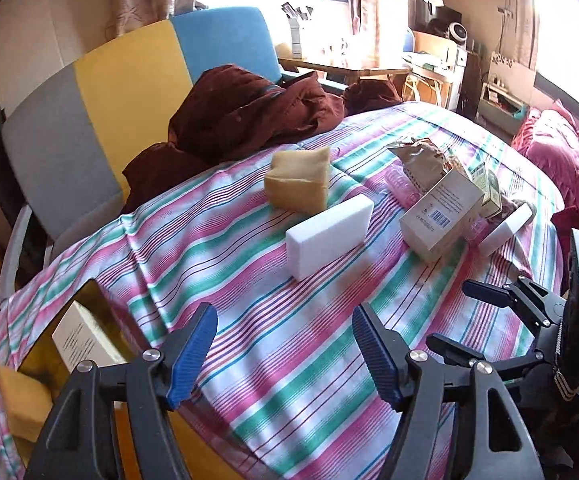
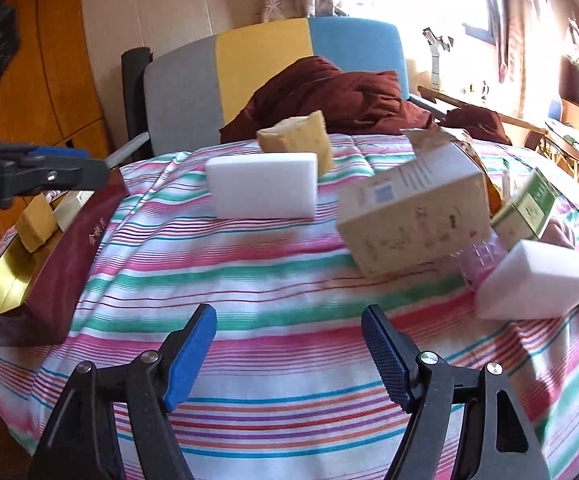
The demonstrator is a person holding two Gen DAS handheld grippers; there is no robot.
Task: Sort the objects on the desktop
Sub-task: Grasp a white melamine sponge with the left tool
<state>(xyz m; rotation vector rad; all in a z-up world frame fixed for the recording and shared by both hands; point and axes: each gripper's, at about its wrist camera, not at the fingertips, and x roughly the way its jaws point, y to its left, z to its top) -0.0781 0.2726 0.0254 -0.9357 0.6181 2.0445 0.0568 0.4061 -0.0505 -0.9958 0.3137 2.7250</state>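
My left gripper (image 1: 285, 344) hangs open and empty over the striped cloth (image 1: 289, 360). Ahead of it lie a white foam block (image 1: 329, 236), a yellow sponge (image 1: 299, 180) and a tilted cardboard carton (image 1: 441, 216). At its left, an open gold-lined box (image 1: 41, 360) holds a white carton (image 1: 85, 340) and a yellow sponge (image 1: 21, 404). My right gripper (image 2: 289, 344) is also open and empty, facing the white foam block (image 2: 263, 186) and the carton (image 2: 417, 216). A second white block (image 2: 537, 280) lies at the right.
The maroon box (image 2: 65, 264) with gold lining sits at the table's left edge. A green packet (image 2: 529, 208) and pink plastic (image 2: 481, 260) lie behind the carton. A dark red garment (image 1: 249, 112) lies on the grey, yellow and blue chair (image 1: 129, 80) behind the table.
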